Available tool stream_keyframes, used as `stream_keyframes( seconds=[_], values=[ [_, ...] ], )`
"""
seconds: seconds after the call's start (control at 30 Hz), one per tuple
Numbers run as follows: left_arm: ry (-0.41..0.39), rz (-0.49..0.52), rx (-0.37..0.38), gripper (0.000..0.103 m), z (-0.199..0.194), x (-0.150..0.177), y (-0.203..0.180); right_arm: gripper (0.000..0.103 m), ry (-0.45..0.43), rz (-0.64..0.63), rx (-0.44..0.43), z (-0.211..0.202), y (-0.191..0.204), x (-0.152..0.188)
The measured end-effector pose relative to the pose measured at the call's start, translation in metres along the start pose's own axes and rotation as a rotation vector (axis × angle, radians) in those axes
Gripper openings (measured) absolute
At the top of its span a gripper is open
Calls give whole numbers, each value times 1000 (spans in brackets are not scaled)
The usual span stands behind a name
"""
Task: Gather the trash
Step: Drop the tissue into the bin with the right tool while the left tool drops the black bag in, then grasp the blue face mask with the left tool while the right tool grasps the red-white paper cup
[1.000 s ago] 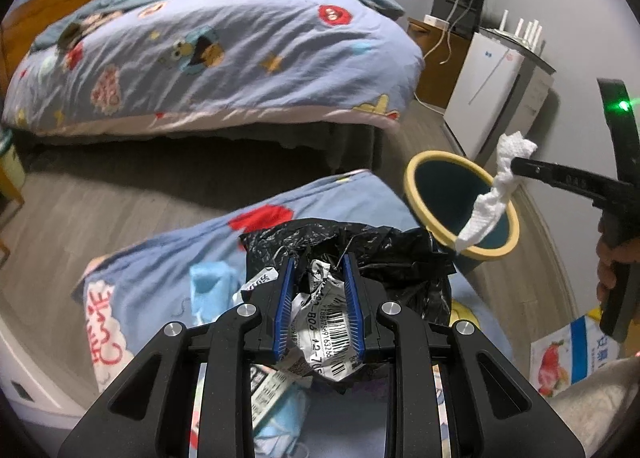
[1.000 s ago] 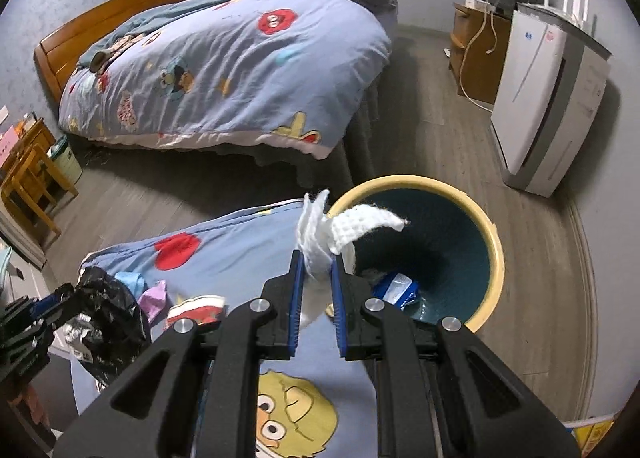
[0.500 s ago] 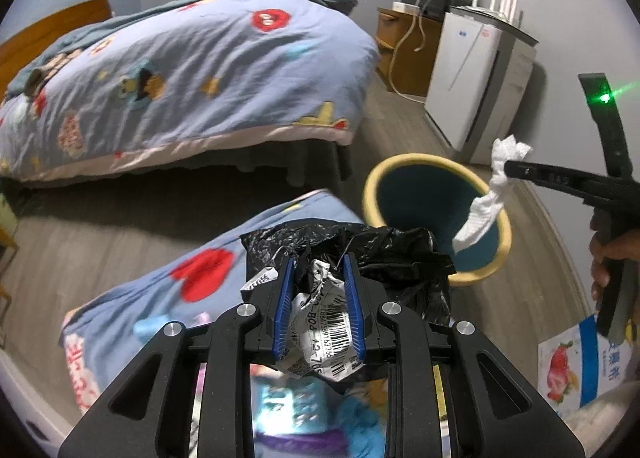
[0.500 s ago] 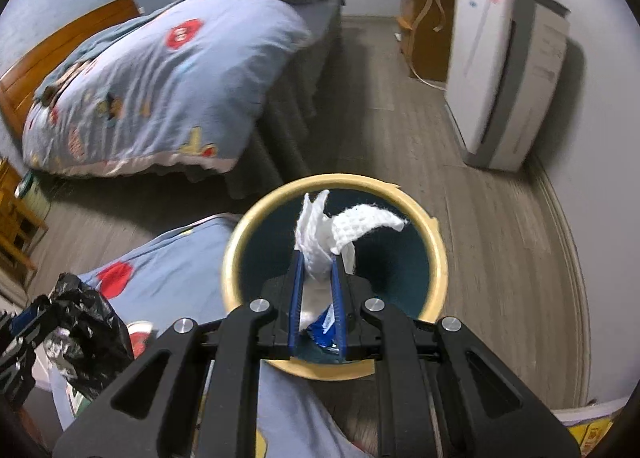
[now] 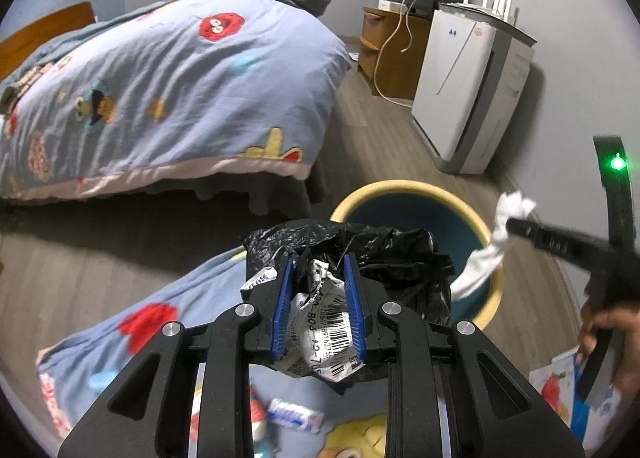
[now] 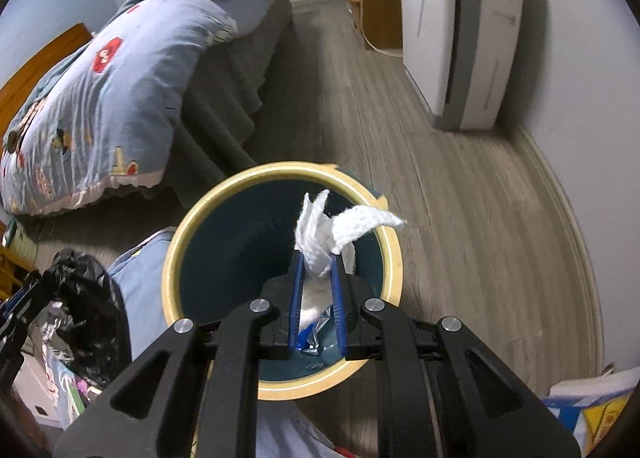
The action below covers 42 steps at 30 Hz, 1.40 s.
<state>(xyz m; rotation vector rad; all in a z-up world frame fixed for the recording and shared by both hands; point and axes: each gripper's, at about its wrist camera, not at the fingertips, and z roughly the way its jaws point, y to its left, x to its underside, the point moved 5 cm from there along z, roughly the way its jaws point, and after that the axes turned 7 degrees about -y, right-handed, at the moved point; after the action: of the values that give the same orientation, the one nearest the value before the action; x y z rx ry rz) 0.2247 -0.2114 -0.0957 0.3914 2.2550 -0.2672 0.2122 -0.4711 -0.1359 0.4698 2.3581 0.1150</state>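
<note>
Plainly, the white tissue (image 6: pixel 320 236) was the thing in hand: it sat pinched between the closed jaws of the right gripper (image 6: pixel 316 278), its loose ends flaring above the fingertips, directly over the mouth of the yellow-rimmed bin (image 6: pixel 394 258). It looked featherlight and limp, likely to cling to the blue pads, so a grip on its bunched middle suited it best. A blue wrapper (image 6: pixel 314 336) already lay at the bin's bottom. Off to the side, the left gripper (image 5: pixel 318 290) was clamped on a crumpled barcode label (image 5: pixel 332 322) wadded with a black plastic bag (image 5: pixel 380 250); that bundle seemed soft, slippery and springy. Below it, on the cartoon blanket (image 5: pixel 168 298), a small candy wrapper (image 5: pixel 294 416) awaited collection. Beyond stood the bed (image 5: pixel 168 77) and a white air purifier (image 5: pixel 468 89).
</note>
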Motion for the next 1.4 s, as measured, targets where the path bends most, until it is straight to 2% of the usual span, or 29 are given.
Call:
stream_keyframes(
  seconds=[0.2, 0.27, 0.3, 0.37, 0.4, 0.43, 0.47, 0.53, 0.7, 0.77, 0.8, 0.87, 1.03, 1.17, 1.33, 1.4],
  values=[
    [20, 6, 16, 26, 31, -5, -26, 13, 12, 31, -22, 11, 1, 2],
    [14, 10, 20, 27, 38, -8, -34, 15, 3, 27, -38, 11, 5, 0],
    [7, 9, 28, 31, 40, -10, -38, 17, -2, 29, -49, 10, 6, -1],
    [-3, 19, 26, 38, 43, -12, -42, 28, -11, 26, -59, 9, 8, -3],
    [-7, 23, 26, 47, 43, -13, -43, 33, -14, 24, -60, 9, 8, -3],
    [-12, 28, 29, 61, 44, -14, -45, 42, -15, 25, -61, 9, 8, -3],
    [-17, 32, 29, 66, 43, -14, -46, 45, -14, 28, -60, 9, 8, -3],
    [-22, 42, 30, 67, 42, -14, -46, 46, -4, 34, -55, 11, 6, -2],
    [-15, 48, 19, 77, 27, -7, -34, 71, -9, 29, -61, 7, 12, -3],
    [-30, 47, 3, 83, 11, -5, -21, 89, -24, 6, -69, 2, 20, -5],
    [-35, 43, -4, 88, 4, -4, -15, 92, -33, -10, -71, -1, 24, -5],
    [-51, 34, -33, 92, -18, 0, 5, 97, -46, -54, -68, -6, 36, -7],
    [-65, -2, -106, 95, -67, 16, 60, 97, -77, -177, -77, -23, 74, -5],
    [-69, -27, -186, 96, -106, 35, 110, 97, -81, -248, -129, -33, 107, 4],
    [-72, -98, -265, 96, -138, 66, 169, 97, -49, -305, -186, -38, 147, 23],
    [-70, -135, -288, 96, -142, 78, 186, 97, -9, -303, -208, -34, 164, 35]
  ],
)
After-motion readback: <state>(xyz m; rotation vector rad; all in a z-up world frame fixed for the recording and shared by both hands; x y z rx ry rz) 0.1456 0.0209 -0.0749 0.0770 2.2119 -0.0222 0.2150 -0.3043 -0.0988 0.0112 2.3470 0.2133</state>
